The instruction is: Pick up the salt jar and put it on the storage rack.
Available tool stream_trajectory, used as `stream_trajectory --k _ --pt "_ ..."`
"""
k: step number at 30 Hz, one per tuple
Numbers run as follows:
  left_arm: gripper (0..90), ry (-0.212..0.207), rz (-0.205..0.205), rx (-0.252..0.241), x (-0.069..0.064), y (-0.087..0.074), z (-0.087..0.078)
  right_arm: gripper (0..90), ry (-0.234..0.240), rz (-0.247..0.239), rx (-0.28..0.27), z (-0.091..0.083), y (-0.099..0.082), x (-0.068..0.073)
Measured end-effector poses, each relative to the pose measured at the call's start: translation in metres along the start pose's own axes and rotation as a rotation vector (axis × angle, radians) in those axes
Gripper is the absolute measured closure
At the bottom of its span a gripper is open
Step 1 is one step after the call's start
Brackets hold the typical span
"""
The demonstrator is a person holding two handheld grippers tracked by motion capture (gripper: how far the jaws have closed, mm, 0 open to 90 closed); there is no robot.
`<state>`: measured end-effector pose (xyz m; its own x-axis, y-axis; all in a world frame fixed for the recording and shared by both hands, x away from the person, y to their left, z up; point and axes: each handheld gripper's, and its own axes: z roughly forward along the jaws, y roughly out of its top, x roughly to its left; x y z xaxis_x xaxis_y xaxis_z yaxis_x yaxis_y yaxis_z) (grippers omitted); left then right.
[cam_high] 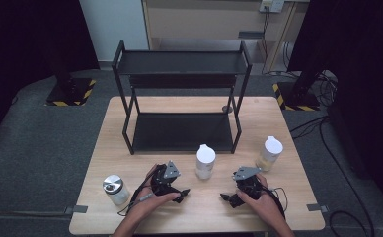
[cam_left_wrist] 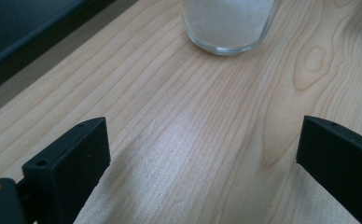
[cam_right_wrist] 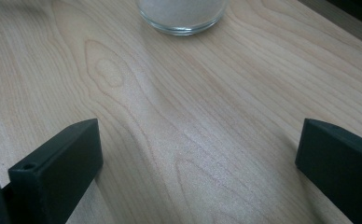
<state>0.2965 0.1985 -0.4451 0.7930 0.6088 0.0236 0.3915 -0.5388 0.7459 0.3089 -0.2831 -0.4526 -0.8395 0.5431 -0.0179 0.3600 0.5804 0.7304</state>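
Pale wood surface (cam_high: 278, 207): black two-tier rack (cam_high: 182, 98) at back; three jars (cam_high: 205, 161) along front, well apart.

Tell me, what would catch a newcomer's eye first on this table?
Probably the black two-tier rack standing at the far side of the wooden table. Three jars stand in front of it: a white-capped jar in the middle, another to the right, a silver-lidded jar at the left. Nearest, two hands rest the left gripper and right gripper on the table, both open and empty.
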Motion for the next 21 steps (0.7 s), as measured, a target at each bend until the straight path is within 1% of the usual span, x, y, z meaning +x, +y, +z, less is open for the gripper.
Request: stream_trajectory --k 7,13,21 --pt "1.7 0.012 0.001 -0.021 -0.005 0.001 -0.01 1.0 0.0 0.0 0.0 0.0 0.0 0.0" --pt "1.5 0.018 -0.002 -0.02 -0.007 0.001 -0.015 0.9 0.0 0.0 0.0 0.0 0.0 0.0" --pt "1.5 0.021 -0.005 -0.031 -0.011 0.001 -0.025 1.0 0.0 0.0 0.0 0.0 0.0 0.0"
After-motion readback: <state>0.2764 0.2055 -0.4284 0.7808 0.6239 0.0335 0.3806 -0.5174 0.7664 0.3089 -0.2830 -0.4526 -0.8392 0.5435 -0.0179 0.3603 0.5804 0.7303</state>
